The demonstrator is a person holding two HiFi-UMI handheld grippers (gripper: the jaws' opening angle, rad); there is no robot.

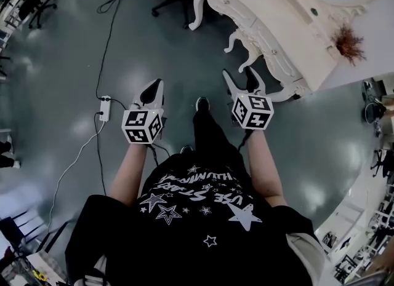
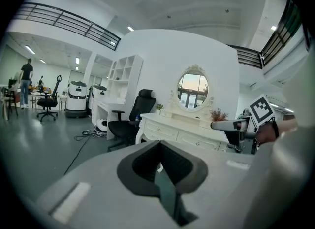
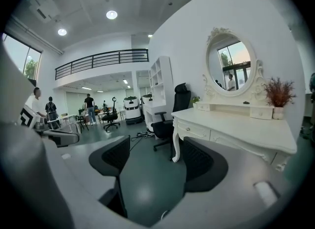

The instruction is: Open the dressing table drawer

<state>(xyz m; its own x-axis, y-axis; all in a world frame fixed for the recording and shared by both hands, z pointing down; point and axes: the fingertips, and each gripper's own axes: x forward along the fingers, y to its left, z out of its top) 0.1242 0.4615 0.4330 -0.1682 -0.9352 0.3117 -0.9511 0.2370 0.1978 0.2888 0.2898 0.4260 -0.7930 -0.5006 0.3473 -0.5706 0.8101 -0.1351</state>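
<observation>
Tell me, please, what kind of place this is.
Probably an open office or lab hall, not a home: the white carved dressing table with an oval mirror stands on a grey floor beside a black office chair, and a black-railed upper gallery overlooks it.

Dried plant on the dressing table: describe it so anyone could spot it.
Find the white dressing table with its oval mirror. Right of the mirror stands the dried plant in a white pot. Reddish-brown sprigs set it apart from the green plant opposite.
</observation>
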